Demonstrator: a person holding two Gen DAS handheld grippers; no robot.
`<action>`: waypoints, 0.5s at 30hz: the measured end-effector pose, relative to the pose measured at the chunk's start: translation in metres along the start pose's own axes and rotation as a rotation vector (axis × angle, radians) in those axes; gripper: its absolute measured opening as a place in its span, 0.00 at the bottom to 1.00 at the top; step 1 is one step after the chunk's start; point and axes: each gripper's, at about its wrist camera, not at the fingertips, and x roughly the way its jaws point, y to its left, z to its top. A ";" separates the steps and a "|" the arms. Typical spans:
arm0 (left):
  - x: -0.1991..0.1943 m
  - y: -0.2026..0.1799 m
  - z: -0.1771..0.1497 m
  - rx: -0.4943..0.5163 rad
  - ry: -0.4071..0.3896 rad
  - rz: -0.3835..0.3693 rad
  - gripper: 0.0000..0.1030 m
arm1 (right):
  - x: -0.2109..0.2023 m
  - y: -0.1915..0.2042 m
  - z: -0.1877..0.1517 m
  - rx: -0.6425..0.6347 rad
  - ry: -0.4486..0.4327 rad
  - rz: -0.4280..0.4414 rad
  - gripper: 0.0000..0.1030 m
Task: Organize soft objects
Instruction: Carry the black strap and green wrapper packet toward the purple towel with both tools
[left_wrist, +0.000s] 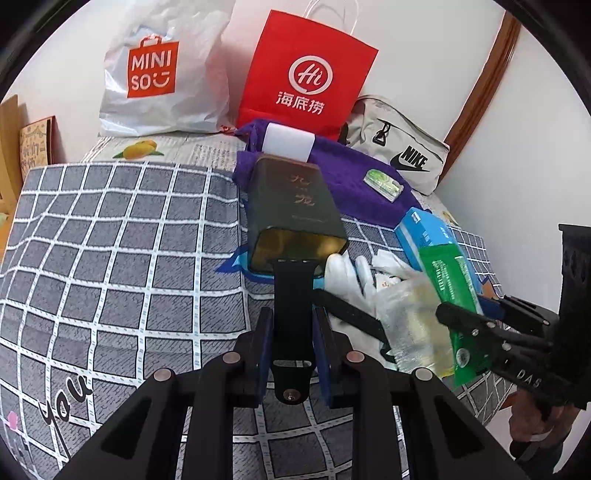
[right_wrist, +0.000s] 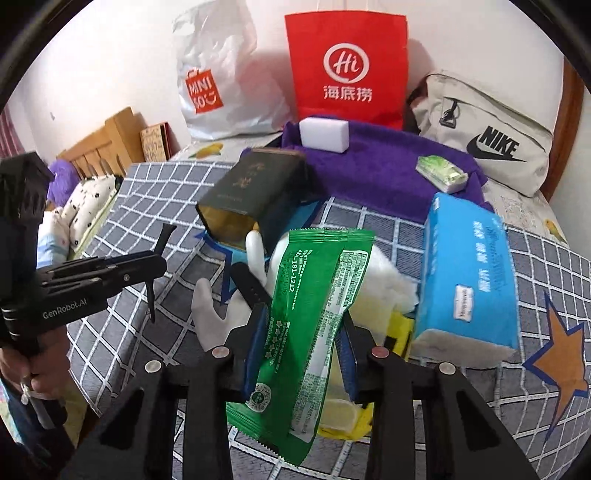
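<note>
Pinching a black strap (left_wrist: 291, 295), left gripper (left_wrist: 291, 354); right gripper (right_wrist: 301, 345) clamps green packet (right_wrist: 310, 302) above cluttered bedspread (left_wrist: 110, 240).

— Where do we look from on the left?
— Low over the bed (left_wrist: 110, 236), along the left hand-held gripper (left_wrist: 291, 354), facing the wall.
— And on the right?
— Close above the clutter, same heading. We share the red paper bag (right_wrist: 347, 66), purple towel (right_wrist: 376, 166) and dark tin (left_wrist: 295, 206).
</note>
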 end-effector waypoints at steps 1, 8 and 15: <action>-0.001 -0.001 0.001 0.001 -0.002 0.002 0.20 | -0.003 -0.002 0.001 0.003 -0.007 -0.002 0.35; -0.009 -0.010 0.016 0.001 -0.016 0.011 0.20 | -0.023 -0.025 0.013 0.020 -0.046 -0.013 0.35; -0.009 -0.023 0.038 0.020 -0.026 0.016 0.20 | -0.037 -0.050 0.033 0.031 -0.085 -0.019 0.35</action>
